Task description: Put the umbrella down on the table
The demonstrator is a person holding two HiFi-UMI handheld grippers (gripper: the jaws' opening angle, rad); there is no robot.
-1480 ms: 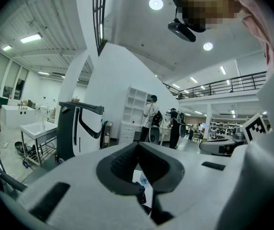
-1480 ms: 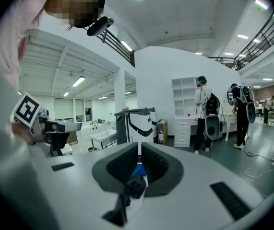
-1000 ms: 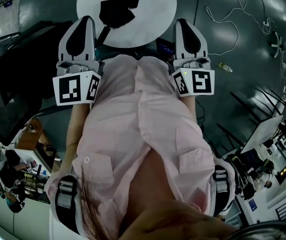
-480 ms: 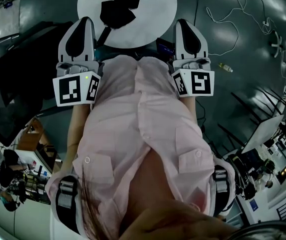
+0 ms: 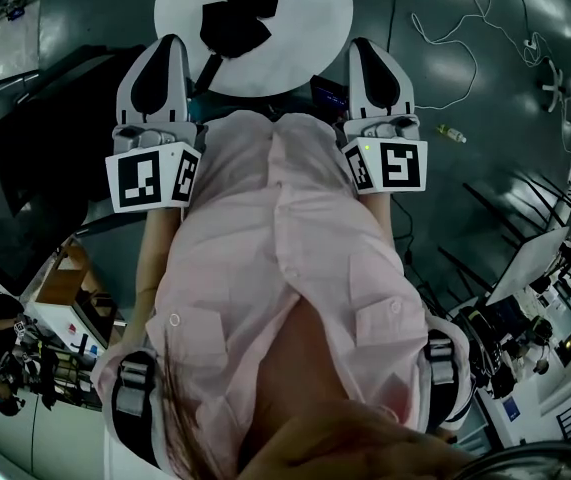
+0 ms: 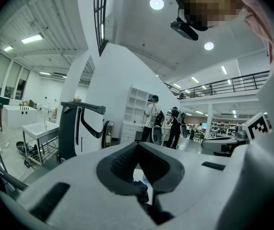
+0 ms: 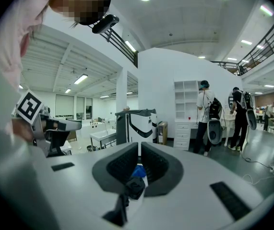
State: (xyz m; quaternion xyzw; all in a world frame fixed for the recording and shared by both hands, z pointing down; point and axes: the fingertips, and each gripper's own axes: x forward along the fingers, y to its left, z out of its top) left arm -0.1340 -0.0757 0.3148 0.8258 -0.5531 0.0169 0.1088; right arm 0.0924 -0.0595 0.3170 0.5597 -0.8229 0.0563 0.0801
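A folded black umbrella (image 5: 233, 13) lies on the round white table (image 5: 310, 28) ahead of me, with nothing holding it. My left gripper (image 5: 170, 38) is held level close to my torso, its tip at the table's near left edge. The jaws are shut with nothing between them. My right gripper (image 5: 365, 43) mirrors it at the table's near right edge, also shut and empty. Through the slit below the left gripper (image 6: 137, 145) jaws, a dark bit of the umbrella (image 6: 140, 191) shows. Under the right gripper (image 7: 138, 146) there is the umbrella (image 7: 133, 187) and something blue (image 7: 137, 170).
A white cable (image 5: 445, 38) and a small bottle (image 5: 451, 135) lie on the dark floor to the right. A black screen or chair (image 5: 25, 178) stands at the left. A white-and-black machine (image 6: 79, 128) and people (image 6: 152, 121) stand farther off in the hall.
Both grippers and the umbrella stay as they were. Only people in the background at the lower left have shifted.
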